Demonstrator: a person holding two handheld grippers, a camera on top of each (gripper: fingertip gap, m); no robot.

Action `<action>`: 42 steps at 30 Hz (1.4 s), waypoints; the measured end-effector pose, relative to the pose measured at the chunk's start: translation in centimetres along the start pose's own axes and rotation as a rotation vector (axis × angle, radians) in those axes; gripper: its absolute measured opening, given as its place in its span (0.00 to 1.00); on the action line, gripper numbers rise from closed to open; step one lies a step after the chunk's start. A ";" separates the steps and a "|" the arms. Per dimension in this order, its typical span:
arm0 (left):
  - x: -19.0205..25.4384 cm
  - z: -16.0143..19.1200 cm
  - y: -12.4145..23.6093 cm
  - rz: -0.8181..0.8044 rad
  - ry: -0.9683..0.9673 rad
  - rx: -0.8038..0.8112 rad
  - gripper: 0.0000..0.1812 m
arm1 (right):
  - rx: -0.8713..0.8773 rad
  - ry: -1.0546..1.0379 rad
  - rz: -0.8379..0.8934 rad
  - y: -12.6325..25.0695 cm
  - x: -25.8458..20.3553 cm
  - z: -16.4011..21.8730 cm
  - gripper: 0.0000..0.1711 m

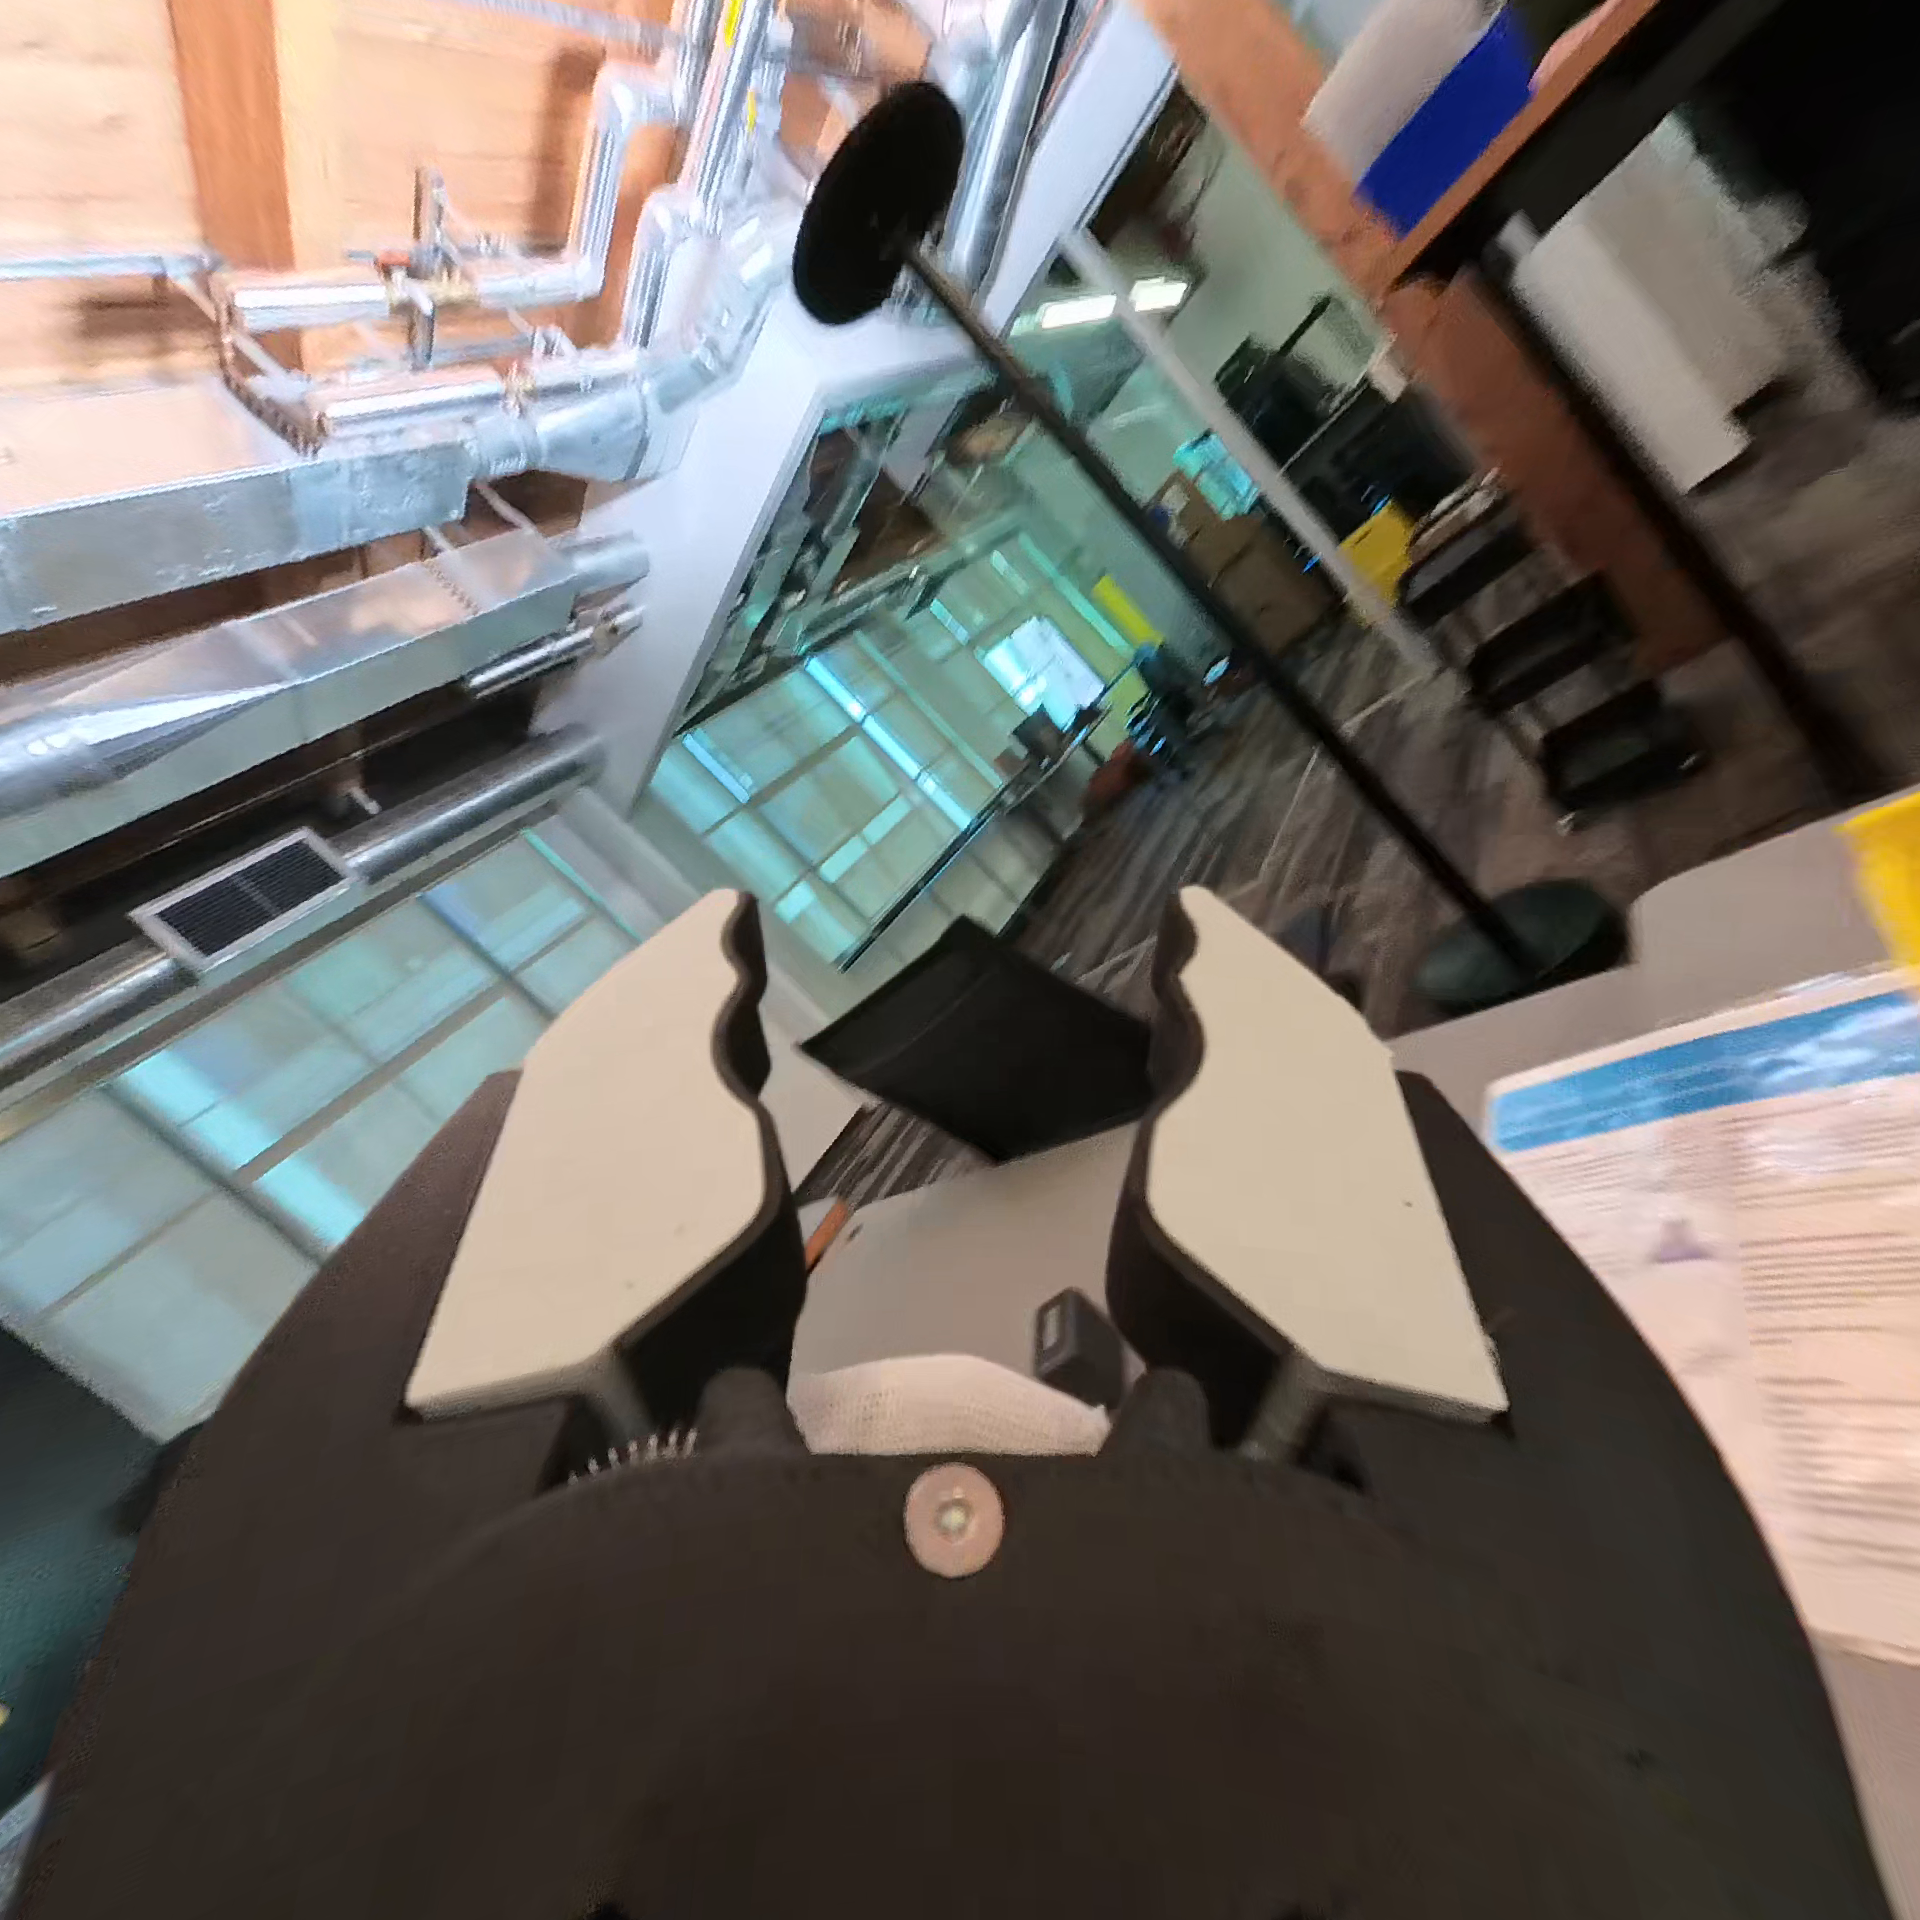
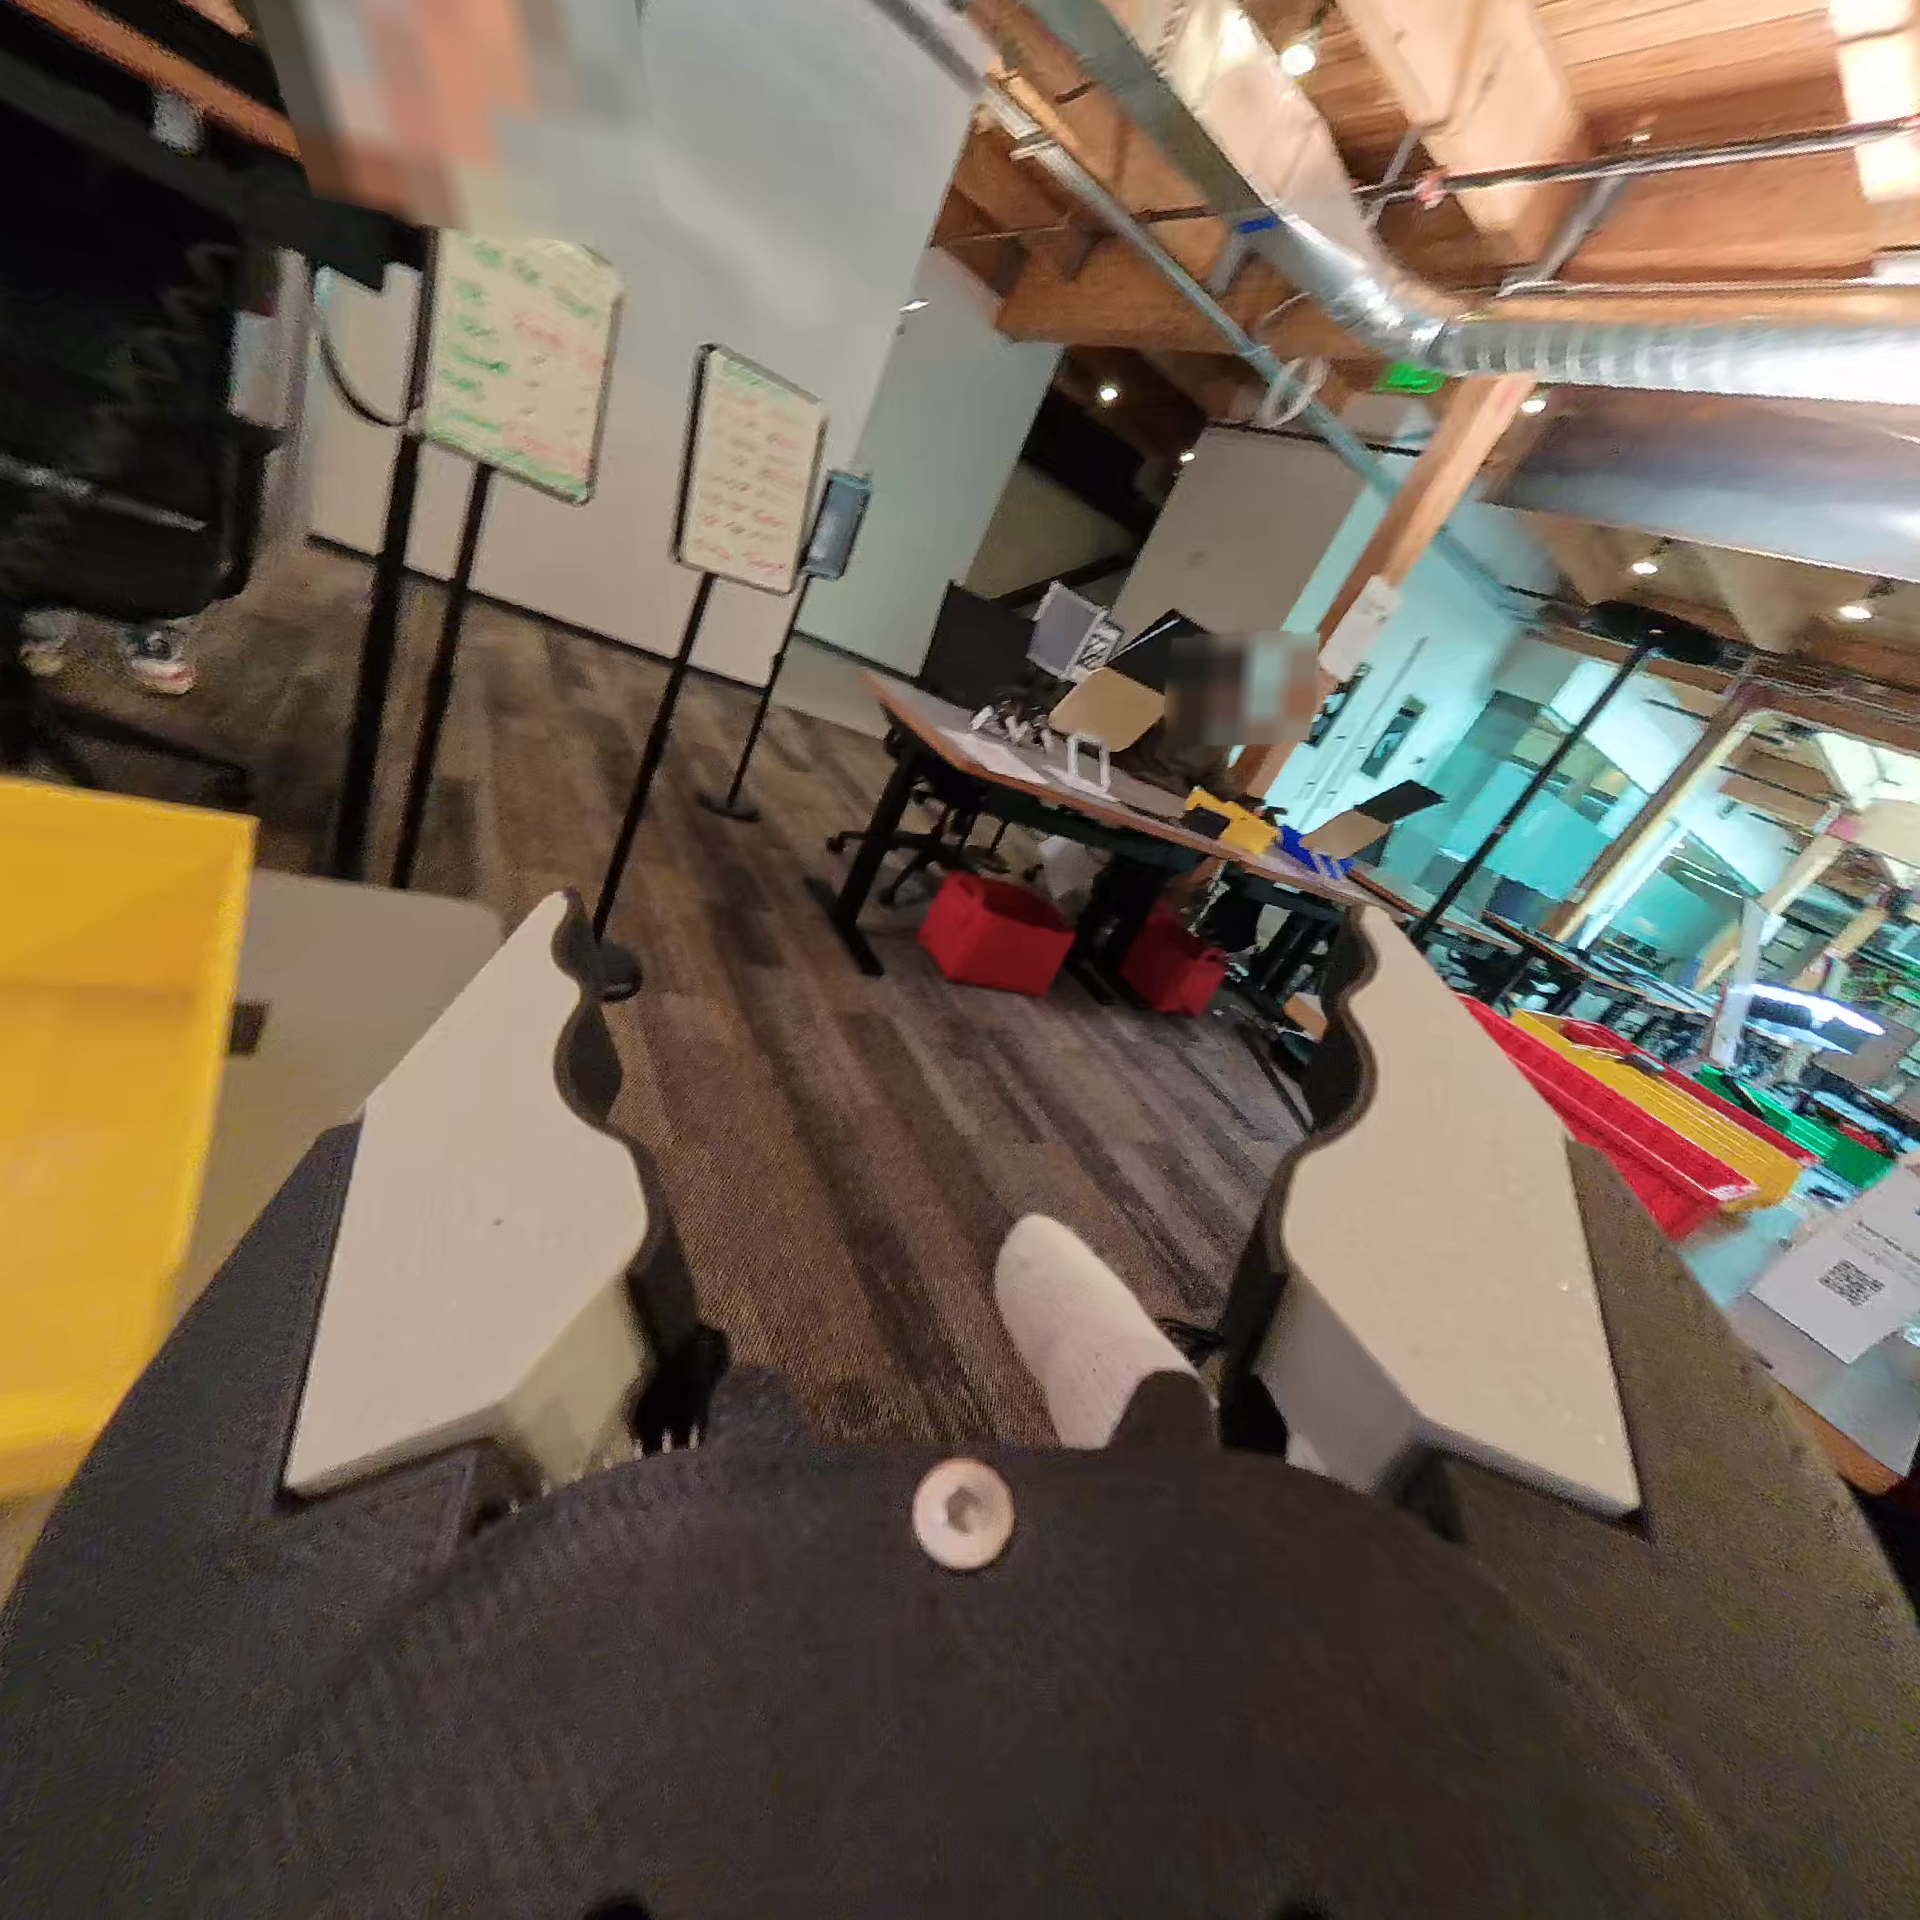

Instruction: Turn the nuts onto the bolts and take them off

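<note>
While both cameras are tilted up toward the room, the left gripper (image 1: 961, 997) is seen parted with nothing held, raised over a grey surface (image 1: 1714, 935) bearing a printed sheet (image 1: 1745, 1299). The right gripper (image 2: 966, 997) is spread wide and empty (carpet shows between its fingers), beside a yellow bin (image 2: 104, 1091). No nuts or bolts can be made out in either view.

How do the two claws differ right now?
The left claw has a narrower gap than the right claw, which is spread wide. The left claw points over a grey table towards glass walls, the right claw across open carpet towards desks. Both are open, hold nothing, and have pale fingers with wavy black edges.
</note>
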State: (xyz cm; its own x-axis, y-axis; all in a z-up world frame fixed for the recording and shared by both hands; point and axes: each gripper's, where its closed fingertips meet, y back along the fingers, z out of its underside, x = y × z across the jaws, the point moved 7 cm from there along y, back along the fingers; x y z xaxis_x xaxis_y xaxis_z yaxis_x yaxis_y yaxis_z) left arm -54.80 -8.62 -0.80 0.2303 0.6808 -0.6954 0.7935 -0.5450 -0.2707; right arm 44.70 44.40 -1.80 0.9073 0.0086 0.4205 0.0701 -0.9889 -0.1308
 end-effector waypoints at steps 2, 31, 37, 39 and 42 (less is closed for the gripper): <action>-1.8 2.5 -3.4 -0.010 -0.024 -0.096 0.39 | -0.022 -0.007 0.045 -2.6 1.9 0.2 0.78; 16.0 -6.1 14.9 0.706 0.042 -0.004 0.46 | -0.067 -0.012 -0.854 17.6 -29.9 -4.7 0.73; 26.2 -6.0 24.6 1.036 0.215 -0.061 0.57 | -0.152 -0.035 -0.923 25.2 -37.4 1.1 0.81; 27.9 -5.7 26.3 1.093 0.201 -0.120 0.59 | -0.180 -0.006 -0.936 26.3 -38.4 2.1 0.82; 29.6 -5.9 27.7 1.094 0.129 -0.109 0.59 | -0.127 -0.002 -0.960 26.9 -39.1 1.7 0.77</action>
State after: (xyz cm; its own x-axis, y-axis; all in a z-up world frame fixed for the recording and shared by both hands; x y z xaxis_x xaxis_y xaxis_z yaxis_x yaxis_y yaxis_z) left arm -22.61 -0.66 -24.96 0.8895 -0.0926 -0.4475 0.1699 -0.8420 0.5121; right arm 11.84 17.73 -23.27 0.4877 0.8211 0.2966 0.7362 -0.5694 0.3657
